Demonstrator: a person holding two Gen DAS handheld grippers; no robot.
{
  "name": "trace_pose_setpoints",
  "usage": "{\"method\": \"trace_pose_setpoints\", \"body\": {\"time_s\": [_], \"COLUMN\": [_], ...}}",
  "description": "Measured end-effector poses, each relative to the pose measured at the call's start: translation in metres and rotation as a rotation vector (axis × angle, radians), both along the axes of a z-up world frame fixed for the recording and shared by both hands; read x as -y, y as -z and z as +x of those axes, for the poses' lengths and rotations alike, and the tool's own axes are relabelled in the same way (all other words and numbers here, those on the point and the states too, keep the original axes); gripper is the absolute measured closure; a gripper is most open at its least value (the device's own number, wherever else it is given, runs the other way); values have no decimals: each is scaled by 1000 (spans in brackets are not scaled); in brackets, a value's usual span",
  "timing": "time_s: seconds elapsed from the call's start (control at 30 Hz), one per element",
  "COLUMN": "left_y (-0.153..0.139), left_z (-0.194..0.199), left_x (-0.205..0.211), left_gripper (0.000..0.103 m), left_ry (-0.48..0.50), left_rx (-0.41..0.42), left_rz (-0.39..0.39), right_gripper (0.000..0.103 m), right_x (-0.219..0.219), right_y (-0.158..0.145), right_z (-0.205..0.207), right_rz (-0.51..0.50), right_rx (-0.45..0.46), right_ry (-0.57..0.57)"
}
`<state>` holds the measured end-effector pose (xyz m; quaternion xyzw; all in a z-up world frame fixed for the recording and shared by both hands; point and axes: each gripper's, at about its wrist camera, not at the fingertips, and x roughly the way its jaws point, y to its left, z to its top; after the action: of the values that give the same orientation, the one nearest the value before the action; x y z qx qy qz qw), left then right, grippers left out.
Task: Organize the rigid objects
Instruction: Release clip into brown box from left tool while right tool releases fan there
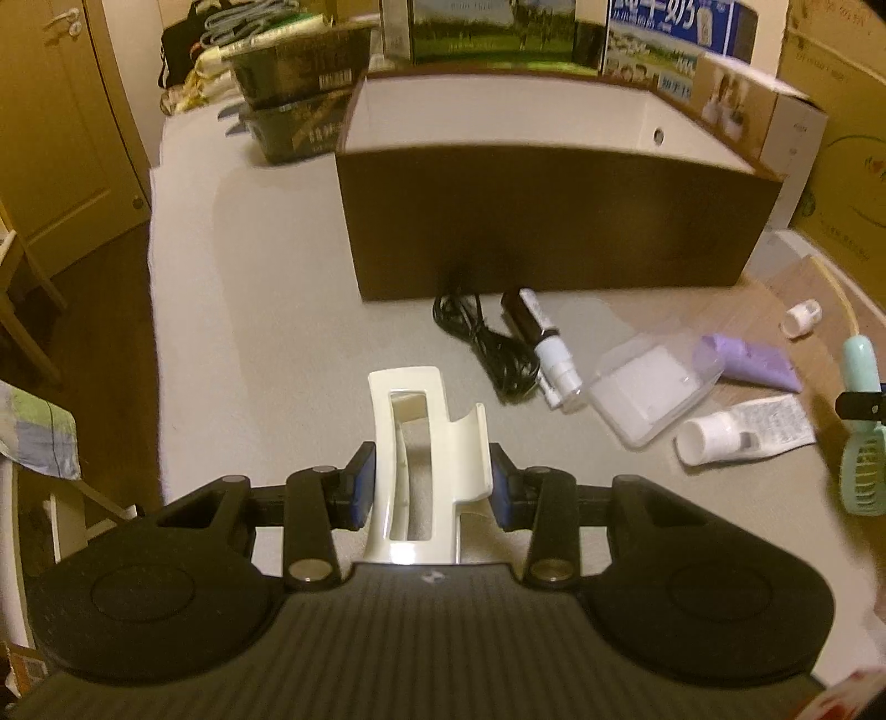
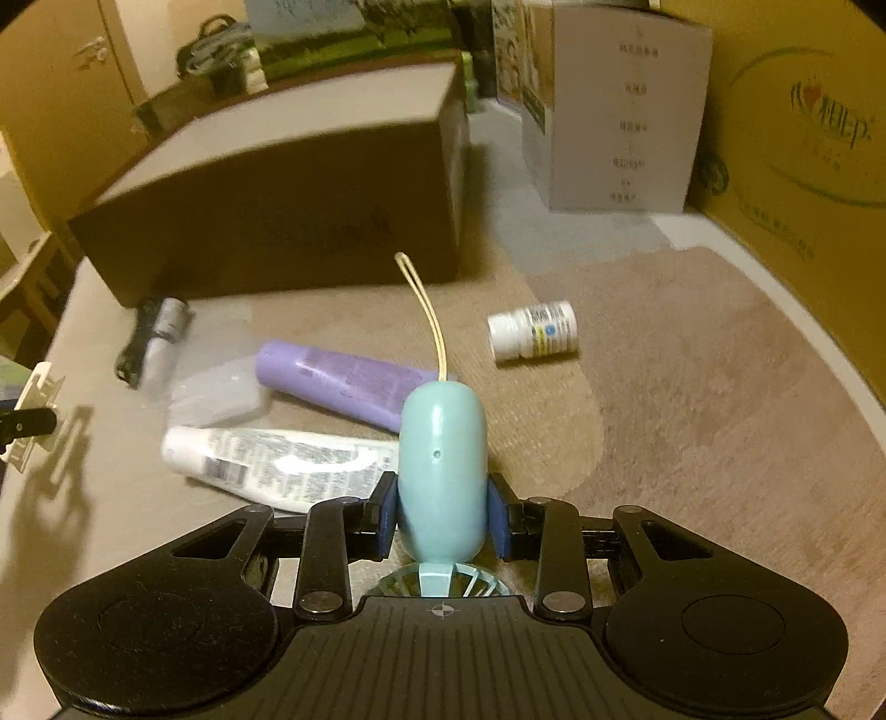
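1. Cream plastic clip (image 1: pixel 429 443): pinched between the pads of the left gripper (image 1: pixel 432 490), jaws closed onto its sides, held above the table (image 1: pixel 249 332) short of the box (image 1: pixel 554 221). Advice: raise it over the box's near wall before letting go.
2. Loose items, namely cable (image 1: pixel 487 343), tubes and a bottle (image 2: pixel 534 330), lie before the box.
3. Teal fan (image 2: pixel 442 476): right gripper (image 2: pixel 442 518) clamped on its handle, cord (image 2: pixel 426 310) pointing boxward. Judgement: keep both loads apart on approach.

Yellow carton (image 2: pixel 797 144) showing red Chinese characters, roughly "心相印". Blue-white box (image 1: pixel 673 33) showing large Asian characters, blurred. White bottle (image 2: pixel 532 330) label unreadable.
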<state>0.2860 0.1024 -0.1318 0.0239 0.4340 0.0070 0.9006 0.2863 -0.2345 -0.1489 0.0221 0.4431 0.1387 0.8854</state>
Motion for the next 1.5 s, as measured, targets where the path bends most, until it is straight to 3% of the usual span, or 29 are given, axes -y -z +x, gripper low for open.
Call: {"method": "trace_pose_setpoints", "body": {"time_s": [0.43, 0.97, 1.2, 1.5], "left_y": [-60, -116, -120, -93], "left_z": [8, 94, 137, 188], "left_x": [2, 17, 15, 9], "left_gripper": [66, 66, 66, 66], "left_ry": [22, 79, 89, 89], "left_rx": [126, 223, 221, 146], "left_rz": [1, 22, 44, 63], "right_gripper": [70, 70, 70, 70], "right_x": [-13, -68, -89, -117], "right_y": [-72, -148, -152, -117], "right_z": [-7, 77, 125, 172], "right_rz": [88, 176, 181, 142], "right_rx": [210, 349, 354, 252], "right_ry": [-38, -134, -118, -105]}}
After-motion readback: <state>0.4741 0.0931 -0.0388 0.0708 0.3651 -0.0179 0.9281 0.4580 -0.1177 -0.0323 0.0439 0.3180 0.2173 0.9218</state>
